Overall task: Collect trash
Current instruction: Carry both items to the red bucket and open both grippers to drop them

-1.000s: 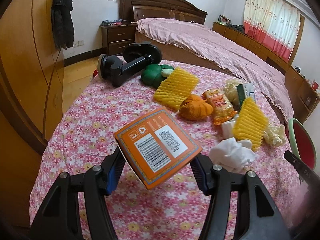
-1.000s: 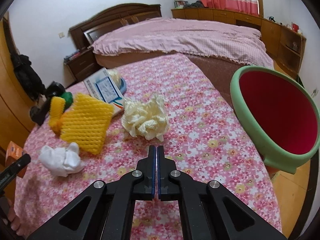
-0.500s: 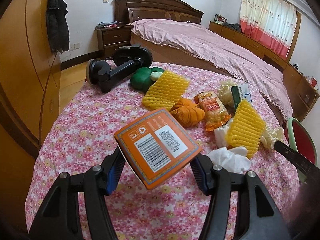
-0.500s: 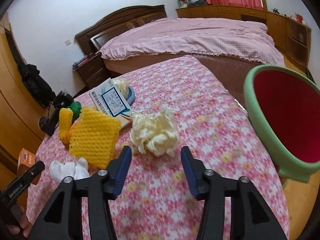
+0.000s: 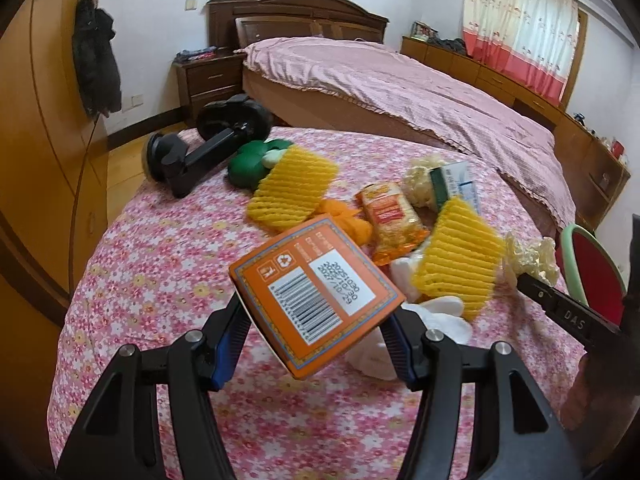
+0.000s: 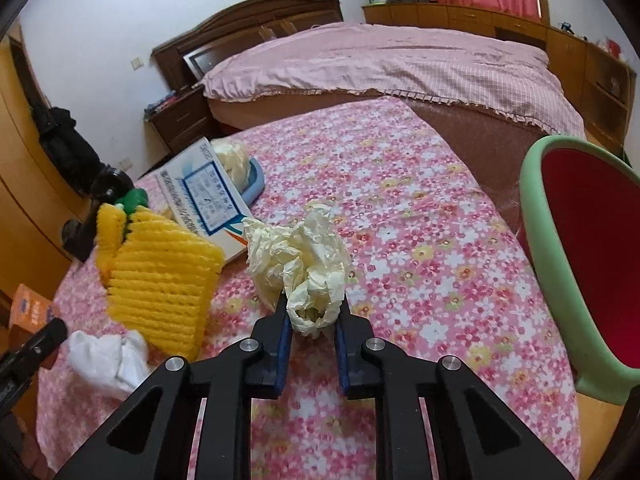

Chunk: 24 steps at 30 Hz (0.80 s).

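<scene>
Crumpled cream-coloured plastic wad point(image 6: 298, 256) sits on the floral-cloth worktop point(image 6: 420, 240), right gripper point(image 6: 311, 330) fingers just closing on its near end. Left gripper point(image 5: 316, 338) clamps a flat orange cardboard box point(image 5: 314, 294), barcode up. Only the right view shows the red green-rimmed plastic basin's point(image 6: 532, 240) inside, bare where visible.

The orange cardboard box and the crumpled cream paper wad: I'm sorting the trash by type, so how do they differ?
The orange cardboard box is rigid, flat-sided and printed with a barcode; the crumpled cream paper wad is soft, shapeless and plain. The box hangs tilted above the floral tablecloth in the left gripper; the wad lies on the cloth, its near end pinched by the right gripper. Both are gripped.
</scene>
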### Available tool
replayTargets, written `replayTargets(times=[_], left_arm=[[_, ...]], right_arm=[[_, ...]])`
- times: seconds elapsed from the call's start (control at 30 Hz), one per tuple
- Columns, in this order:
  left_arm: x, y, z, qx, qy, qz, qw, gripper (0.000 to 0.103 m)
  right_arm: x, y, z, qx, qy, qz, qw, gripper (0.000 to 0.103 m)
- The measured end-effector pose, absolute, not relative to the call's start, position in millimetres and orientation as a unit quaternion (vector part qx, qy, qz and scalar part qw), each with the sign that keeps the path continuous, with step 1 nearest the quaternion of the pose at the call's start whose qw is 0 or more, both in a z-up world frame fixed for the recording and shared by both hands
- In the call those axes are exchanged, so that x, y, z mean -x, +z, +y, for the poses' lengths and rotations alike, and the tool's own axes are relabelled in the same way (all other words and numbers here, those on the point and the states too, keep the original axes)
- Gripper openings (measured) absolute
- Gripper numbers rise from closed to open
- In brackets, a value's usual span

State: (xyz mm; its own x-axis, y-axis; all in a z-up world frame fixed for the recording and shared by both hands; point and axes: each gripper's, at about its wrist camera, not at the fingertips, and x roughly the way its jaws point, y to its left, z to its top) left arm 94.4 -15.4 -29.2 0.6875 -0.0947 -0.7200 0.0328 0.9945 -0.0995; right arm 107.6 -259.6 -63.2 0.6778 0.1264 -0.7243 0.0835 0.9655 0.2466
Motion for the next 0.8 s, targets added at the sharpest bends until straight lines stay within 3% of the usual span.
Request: replayTargets(times=[0.47,0.8], left_arm=[[-91,-3,-91,0.004,-0.108,0.382,0.918,0.062],[-93,8,-168,-0.019,-0.193,0.37,0.909,0.062]], right_arm=[[-41,-13,-327,-0.164,-0.026,0.343,0.924,0.018],[-9,-14,-391,-0.188,-0.095,0.332,0.919,0.019]])
